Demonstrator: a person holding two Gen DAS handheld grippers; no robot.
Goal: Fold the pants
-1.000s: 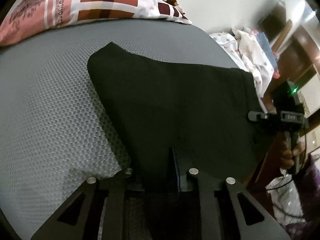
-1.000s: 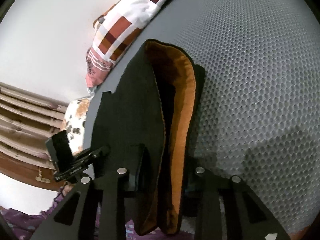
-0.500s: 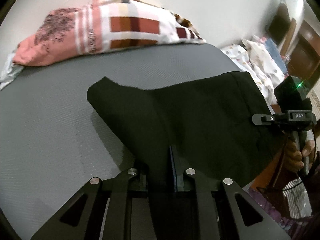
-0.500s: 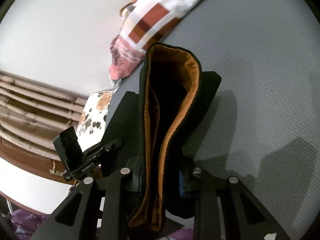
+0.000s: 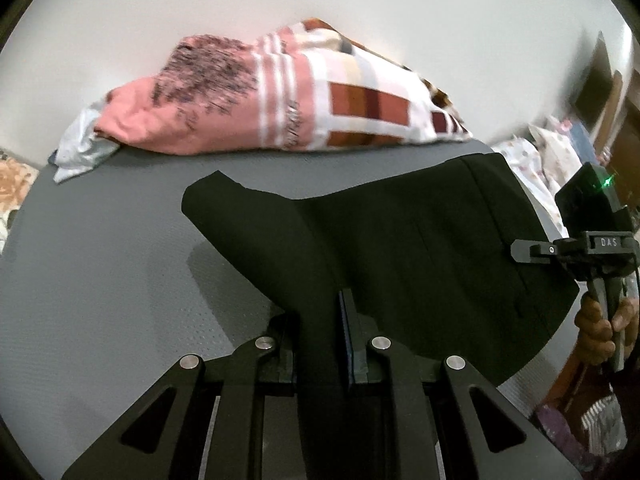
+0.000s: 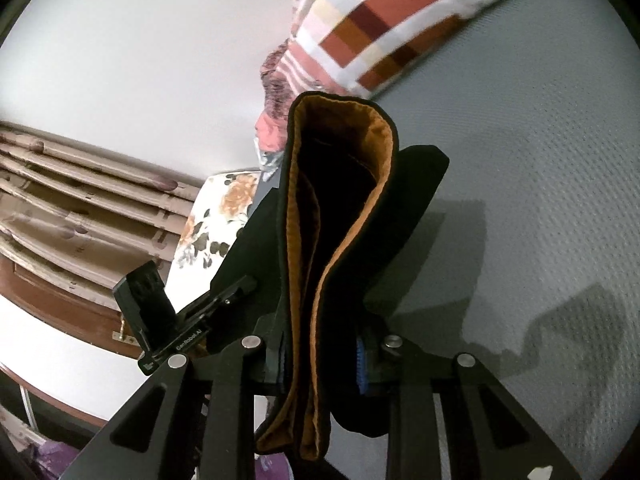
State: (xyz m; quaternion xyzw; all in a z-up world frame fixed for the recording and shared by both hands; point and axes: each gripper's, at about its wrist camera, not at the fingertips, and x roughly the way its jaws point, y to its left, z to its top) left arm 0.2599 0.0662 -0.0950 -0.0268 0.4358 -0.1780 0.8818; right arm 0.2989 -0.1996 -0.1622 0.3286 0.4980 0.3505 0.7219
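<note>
Both tongs are gripping the black pants and holding one end of them up off the grey bed — mid-fold, judging by the lifted cloth.

Left tongs are pinched nearly shut on a bunched black edge; the cloth is running straight between the pads. Right tongs are clamped narrow on the waistband end, where the orange lining is showing as a doubled loop standing up in front of the camera. In the left view the right tongs are reaching in at the pants' right side, with the person's hand wrapped round the handle.

The far end of the pants is lying on the bed towards the far edge, short of the patterned pillow; the near end is hanging in the air between the two tongs.

Next move, as I read it: carrying the held end forward over the resting part and lowering it flat, keeping both grips level so the edges line up.

Room: bare grey bed is lying open left of the pants and to the right in the right view. The pillow is closing off the far edge — the fold should be landing short of it. The bed's right edge is sitting close by the right tongs, with bedding beyond.
</note>
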